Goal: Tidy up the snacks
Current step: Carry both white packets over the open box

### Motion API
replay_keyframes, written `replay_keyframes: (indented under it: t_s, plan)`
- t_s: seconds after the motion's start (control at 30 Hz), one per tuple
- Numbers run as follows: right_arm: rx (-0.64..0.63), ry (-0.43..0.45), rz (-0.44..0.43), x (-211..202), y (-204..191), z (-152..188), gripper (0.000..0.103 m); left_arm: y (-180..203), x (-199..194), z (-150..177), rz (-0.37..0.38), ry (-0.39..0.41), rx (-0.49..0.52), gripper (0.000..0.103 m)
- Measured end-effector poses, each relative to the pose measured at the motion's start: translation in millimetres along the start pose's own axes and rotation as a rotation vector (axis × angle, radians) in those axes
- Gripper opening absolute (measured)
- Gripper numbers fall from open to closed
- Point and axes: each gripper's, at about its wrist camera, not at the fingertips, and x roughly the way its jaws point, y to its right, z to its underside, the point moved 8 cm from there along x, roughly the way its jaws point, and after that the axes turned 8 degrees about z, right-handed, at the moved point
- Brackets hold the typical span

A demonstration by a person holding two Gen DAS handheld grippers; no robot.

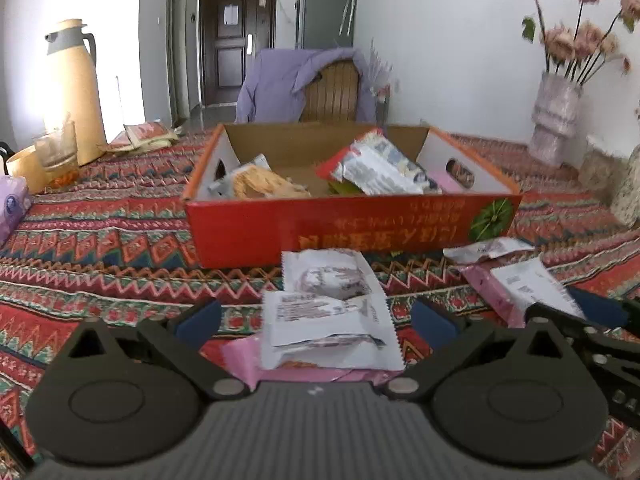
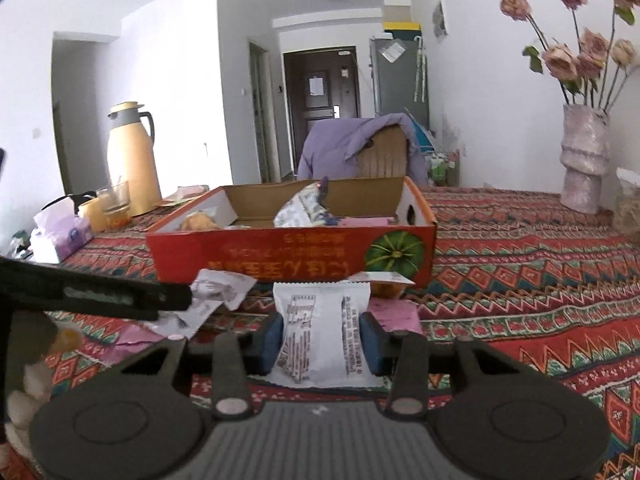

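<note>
A red cardboard box (image 1: pixel 352 224) (image 2: pixel 288 252) stands open on the patterned tablecloth with several snack packets inside. My right gripper (image 2: pixel 321 340) is shut on a white snack packet (image 2: pixel 320 328) just in front of the box, both blue pads pressed on its sides. In the left wrist view that packet (image 1: pixel 524 284) shows at the right, beside one of the right gripper's blue pads (image 1: pixel 596 308). My left gripper (image 1: pixel 316 324) is open, low over a pile of white packets (image 1: pixel 328 312) on pink wrappers. Its pads stand apart from them.
A tan thermos jug (image 1: pixel 76 92), a glass (image 1: pixel 58 148) and a tissue pack (image 1: pixel 12 208) sit at the left. A vase of dried flowers (image 1: pixel 554 116) stands at the back right. A chair with a purple jacket (image 1: pixel 296 84) is behind the box. More packets (image 1: pixel 488 250) lie by the box front.
</note>
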Motion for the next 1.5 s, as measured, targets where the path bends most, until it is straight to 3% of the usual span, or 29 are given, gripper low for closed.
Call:
replay_keyframes:
  t_s: [0.13,0.2,0.4,0.63,0.9,1.2,1.5]
  plan:
    - [0.014,0.002,0.003,1.0,7.5,-1.1,0.041,5.8,17.5,5.7,-0.034,-0.047,0.020,0.100]
    - [0.017,0.004,-0.001,1.6,8.6,-1.0,0.041,5.4,21.5,9.1,-0.034,-0.065,0.015,0.083]
    - [0.025,-0.005,-0.009,4.9,8.4,2.7,0.041,4.6,16.1,8.8,-0.002,-0.047,0.000,0.071]
    - [0.027,-0.003,-0.019,2.5,5.9,3.5,0.041,1.3,6.2,10.9,0.021,-0.035,-0.020,0.070]
    - [0.015,0.023,-0.026,-4.1,0.1,-3.0,0.041,-1.6,-18.2,1.6,0.044,0.032,-0.029,0.070]
    - [0.001,0.071,-0.035,-7.7,-6.5,-23.6,0.041,-4.0,-42.7,-27.0,0.064,0.130,-0.028,0.070]
    - [0.000,0.133,-0.040,-1.2,-11.0,-59.9,0.041,-13.0,-43.6,-59.7,0.053,0.188,-0.035,0.070]
